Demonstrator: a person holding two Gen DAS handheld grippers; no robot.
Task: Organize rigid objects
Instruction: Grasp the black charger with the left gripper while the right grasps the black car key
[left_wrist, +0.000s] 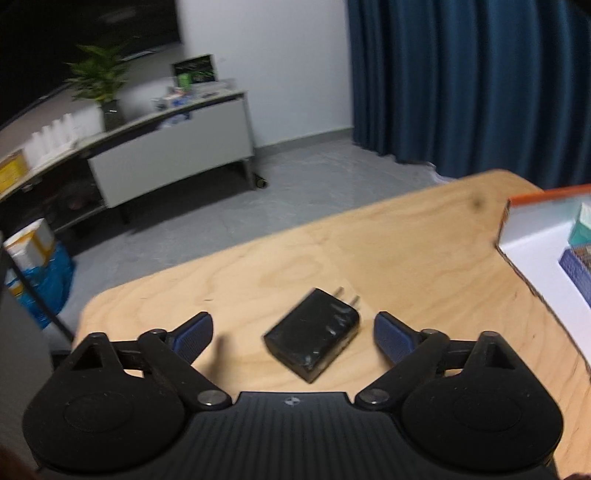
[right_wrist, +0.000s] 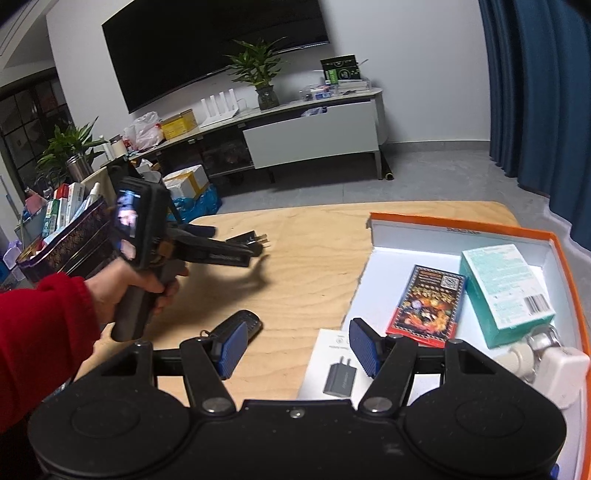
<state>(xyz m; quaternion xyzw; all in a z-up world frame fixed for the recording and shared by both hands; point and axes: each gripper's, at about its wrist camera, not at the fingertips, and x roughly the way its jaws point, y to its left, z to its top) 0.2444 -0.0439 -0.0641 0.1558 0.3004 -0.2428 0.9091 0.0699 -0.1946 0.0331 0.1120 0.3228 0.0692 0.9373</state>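
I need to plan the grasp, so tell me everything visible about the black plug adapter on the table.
The black plug adapter is a small rectangular block with rounded edges, seemingly glossy plastic with a wrinkled sheen. Two metal prongs stick out of its far end. It lies flat on the wooden table, turned diagonally, alone, between the open fingers of the left gripper, which do not touch it. The right wrist view shows it partly hidden behind that gripper.
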